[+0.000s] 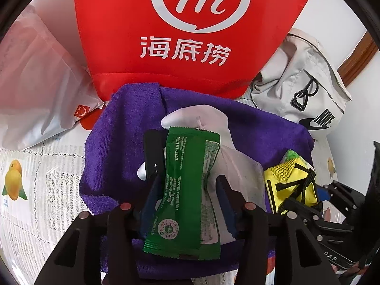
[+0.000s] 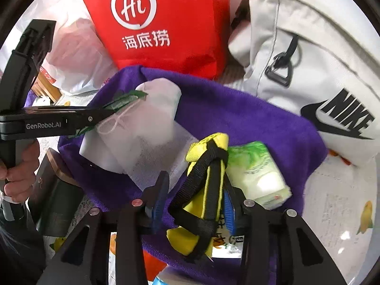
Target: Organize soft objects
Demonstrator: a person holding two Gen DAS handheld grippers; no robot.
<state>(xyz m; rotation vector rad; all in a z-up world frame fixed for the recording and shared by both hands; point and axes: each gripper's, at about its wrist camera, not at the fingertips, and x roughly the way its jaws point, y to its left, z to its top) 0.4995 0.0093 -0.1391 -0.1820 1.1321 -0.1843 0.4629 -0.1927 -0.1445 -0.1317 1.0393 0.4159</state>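
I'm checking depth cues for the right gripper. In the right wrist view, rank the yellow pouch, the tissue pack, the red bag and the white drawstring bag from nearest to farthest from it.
1. yellow pouch, between the right gripper's fingers.
2. tissue pack, just right of the pouch.
3. white drawstring bag, up and left on the purple towel.
4. red bag, standing behind the towel.

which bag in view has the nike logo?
The grey-white fabric bag at right, black swoosh and metal clip on its front. The red bag carries a white "Hi" logo; the translucent plastic bag is plain.
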